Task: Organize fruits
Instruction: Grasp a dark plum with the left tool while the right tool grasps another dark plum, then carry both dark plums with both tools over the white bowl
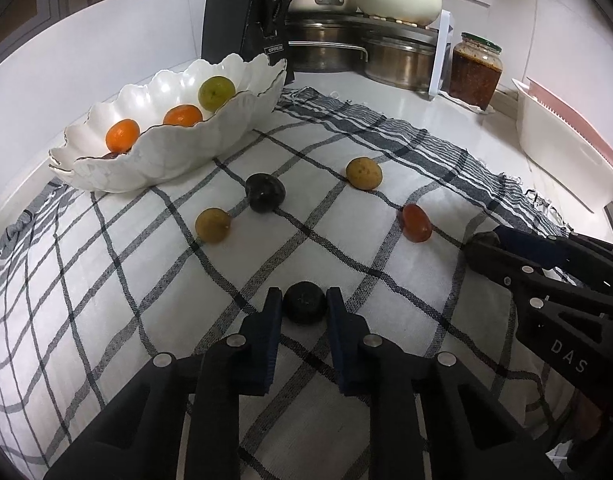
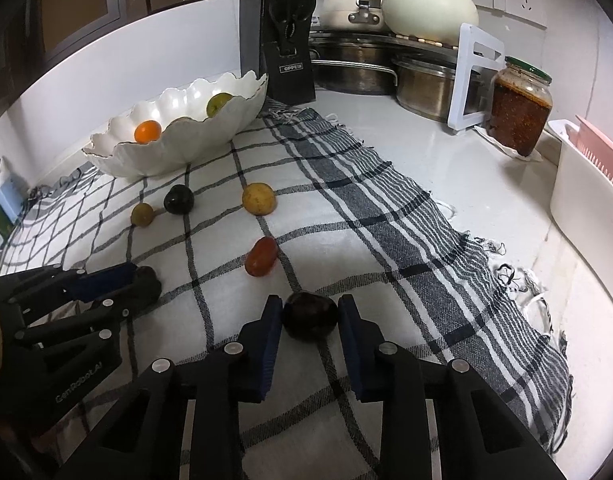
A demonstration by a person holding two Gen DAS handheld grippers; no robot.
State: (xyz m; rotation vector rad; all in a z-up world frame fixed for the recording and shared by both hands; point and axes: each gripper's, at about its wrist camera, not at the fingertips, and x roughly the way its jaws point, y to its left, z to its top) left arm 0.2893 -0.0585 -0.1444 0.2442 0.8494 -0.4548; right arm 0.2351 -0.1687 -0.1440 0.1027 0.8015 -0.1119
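**Both tongs closed on dark fruit, bowl lies up and to the left**

I have the left gripper point(image 1: 304, 300) clamped on a small dark fruit point(image 1: 304, 303), its 2 blue pads touching the fruit's sides while it sits on the checked cloth point(image 1: 106, 280). The right gripper point(image 2: 310, 308) is the same: pads pressed against a second dark fruit point(image 2: 310, 316), also down on the cloth. I judge both grips made but neither fruit lifted yet.

What matters for the move is the white scalloped bowl point(image 1: 178, 152). It lies ahead and to the left of both tongs, at the far left corner of the cloth, already holding 2 orange fruits and 1 green one. My left hand is the nearer; the right sits further out toward the cloth's fringed edge, so it has the longer reach across.

Both fruits look roundish, so I see no long axis to mind.

Between the tongs and the bowl lie 4 loose fruits: a red one point(image 2: 260, 257), a yellow-brown one point(image 2: 258, 199), a dark one point(image 2: 178, 199) and a small olive one point(image 2: 142, 214). I would carry high over them and over the bowl's raised wavy rim. To the right there is bare counter, then a jar point(image 2: 520, 106) and a white bin point(image 2: 586, 216); the bowl end is boxed in by the wall and a black knife block point(image 2: 288, 52)
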